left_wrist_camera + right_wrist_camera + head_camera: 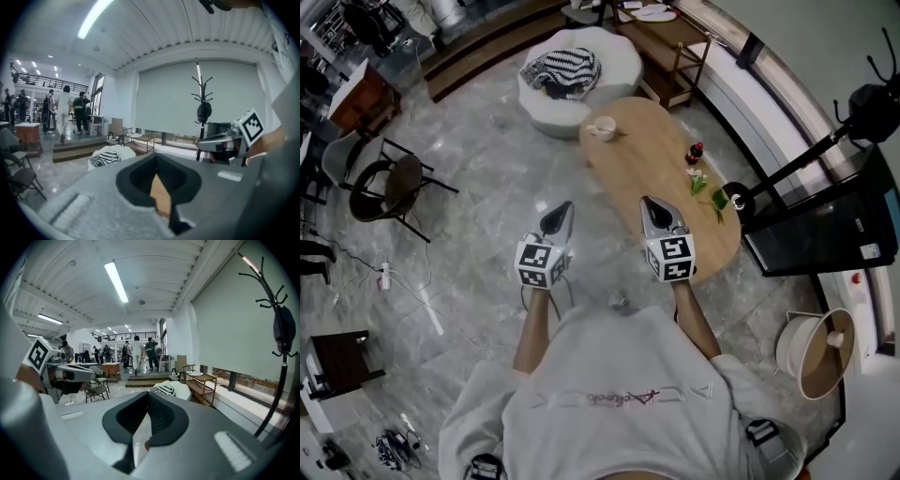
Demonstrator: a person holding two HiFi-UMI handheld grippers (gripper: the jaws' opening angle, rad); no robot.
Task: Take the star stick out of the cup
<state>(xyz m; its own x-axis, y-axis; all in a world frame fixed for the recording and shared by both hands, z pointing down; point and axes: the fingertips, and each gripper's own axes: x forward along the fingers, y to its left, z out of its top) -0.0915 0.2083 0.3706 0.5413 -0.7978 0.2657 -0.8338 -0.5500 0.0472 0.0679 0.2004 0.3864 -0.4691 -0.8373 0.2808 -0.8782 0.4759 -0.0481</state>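
A white cup (602, 127) stands at the far end of the oval wooden table (652, 159); something thin pokes out of it to the right, too small to identify as the star stick. My left gripper (560, 208) is over the floor left of the table, its jaws shut and empty (156, 157). My right gripper (649, 202) hovers over the table's near part, jaws together with nothing between them (148, 394). Both point forward, well short of the cup. Neither gripper view shows the cup.
On the table's right side are a small red-and-black bottle (695, 152), a sprig of flowers (701, 182) and a black round object (737, 199). A white pouf with striped cloth (572, 75) sits beyond the table. A black coat stand (825, 145) rises at right; folding chairs (389, 187) stand left.
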